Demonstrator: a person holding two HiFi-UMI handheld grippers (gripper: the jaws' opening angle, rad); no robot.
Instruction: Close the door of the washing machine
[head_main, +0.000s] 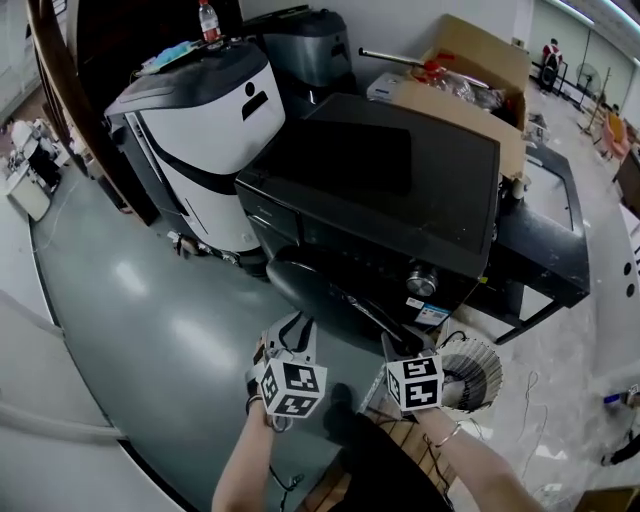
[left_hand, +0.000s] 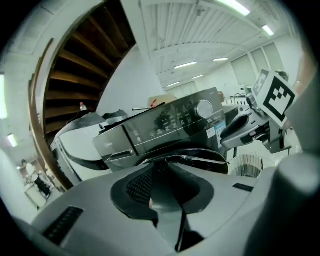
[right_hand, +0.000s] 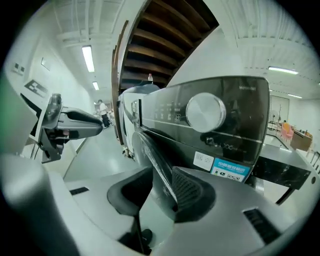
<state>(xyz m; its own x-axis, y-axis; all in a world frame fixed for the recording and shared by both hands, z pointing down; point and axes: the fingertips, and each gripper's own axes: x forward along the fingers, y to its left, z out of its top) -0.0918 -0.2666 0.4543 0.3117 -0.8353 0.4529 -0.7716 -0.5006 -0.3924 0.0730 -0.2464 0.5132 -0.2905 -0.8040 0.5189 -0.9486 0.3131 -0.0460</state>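
I have the washing machine (head_main: 400, 190) at the centre of the head view, and its door (head_main: 325, 290) stands out from the front toward the lower middle of the frame, not yet shut. The right gripper (right_hand: 157, 187) is set wide, with the door's free edge running between its jaws. The edge lies close against the pad on the right of that view and there is a clear gap on the other side, so I read it as a guiding hold on the rim, not a clamp. The left gripper (left_hand: 167, 185) is narrow and holds nothing. I see only floor through its slit, and the door's rim sits just beyond its tips. I judge it is placed there to press on the outer face while the right one steers. Both sit low in the head view, side by side and near each other. The space between the door and the dark front panel under the dial (right_hand: 205, 112) looks free, so the swing home should meet nothing. The grey floor (head_main: 150, 320) at lower left gives my arms room. A ribbed round thing (head_main: 475, 370) sits just right of the right gripper, and I would keep that elbow off it
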